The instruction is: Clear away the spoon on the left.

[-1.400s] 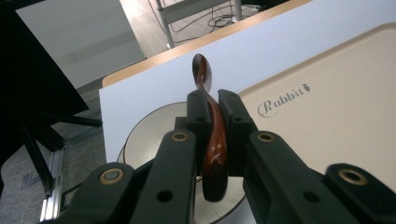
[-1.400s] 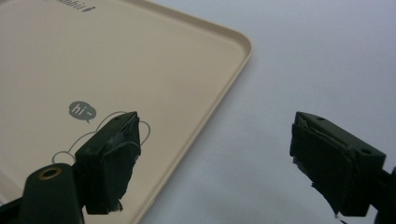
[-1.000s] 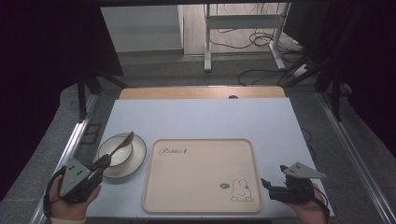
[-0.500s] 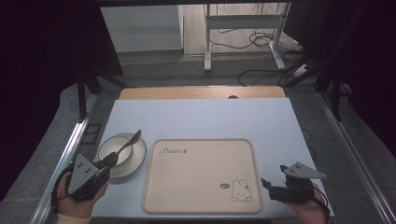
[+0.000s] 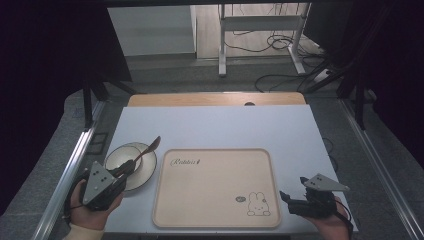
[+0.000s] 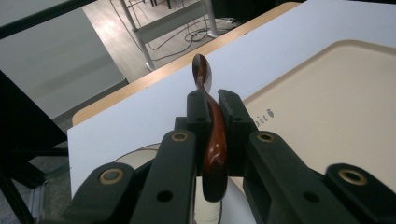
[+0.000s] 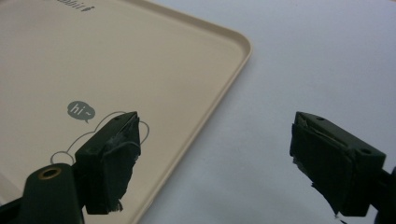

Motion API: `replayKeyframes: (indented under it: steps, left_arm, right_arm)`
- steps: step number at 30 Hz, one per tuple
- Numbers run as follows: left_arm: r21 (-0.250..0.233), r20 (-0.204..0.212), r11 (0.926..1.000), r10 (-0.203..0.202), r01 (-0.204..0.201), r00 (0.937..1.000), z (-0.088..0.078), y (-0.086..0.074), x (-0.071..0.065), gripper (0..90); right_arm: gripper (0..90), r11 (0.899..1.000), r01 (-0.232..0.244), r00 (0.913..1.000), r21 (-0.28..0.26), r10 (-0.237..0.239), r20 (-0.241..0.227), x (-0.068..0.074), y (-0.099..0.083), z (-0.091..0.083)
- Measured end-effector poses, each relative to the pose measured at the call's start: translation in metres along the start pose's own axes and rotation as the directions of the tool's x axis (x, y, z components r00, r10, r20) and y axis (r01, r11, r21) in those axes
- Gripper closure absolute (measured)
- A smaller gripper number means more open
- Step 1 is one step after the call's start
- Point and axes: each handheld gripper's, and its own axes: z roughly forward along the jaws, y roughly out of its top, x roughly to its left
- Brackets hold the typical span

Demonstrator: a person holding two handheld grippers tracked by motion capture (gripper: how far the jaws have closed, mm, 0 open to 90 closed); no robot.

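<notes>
Gripping a brown spoon [image 6: 213, 140] by its handle, your left gripper [image 5: 122, 170] has its jaws closed tight over the white bowl [image 5: 131, 166] at eight o'clock on the table [image 5: 220, 125]. Your right gripper [image 7: 215, 158] rests at four o'clock with jaws spread wide, holding nothing, just beside the beige tray [image 5: 215, 187].

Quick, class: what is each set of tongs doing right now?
Left tongs: shut on the spoon.
Right tongs: open, holding nothing.
</notes>
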Motion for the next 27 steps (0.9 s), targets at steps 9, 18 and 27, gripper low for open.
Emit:
replayKeyframes:
  steps: [9,18,27]
  left_arm:
    - [0.006,0.029,0.9997,0.025,-0.025,0.9993,0.011,0.007,-0.01,85.2]
    - [0.024,0.056,0.9985,0.047,-0.049,0.9973,0.022,0.01,-0.018,85.3]
    - [0.029,0.08,0.9974,0.064,-0.067,0.9947,0.033,0.013,-0.027,85.2]
  right_arm:
    - [16.3,1.0,-0.001,1.0,-0.002,0.001,0.0,0.0,0.0,0.0]
    - [16.3,1.0,-0.002,1.0,-0.005,0.002,0.001,0.0,0.0,-0.001]
    - [16.4,1.0,-0.001,1.0,-0.003,0.001,0.002,0.0,0.0,-0.001]
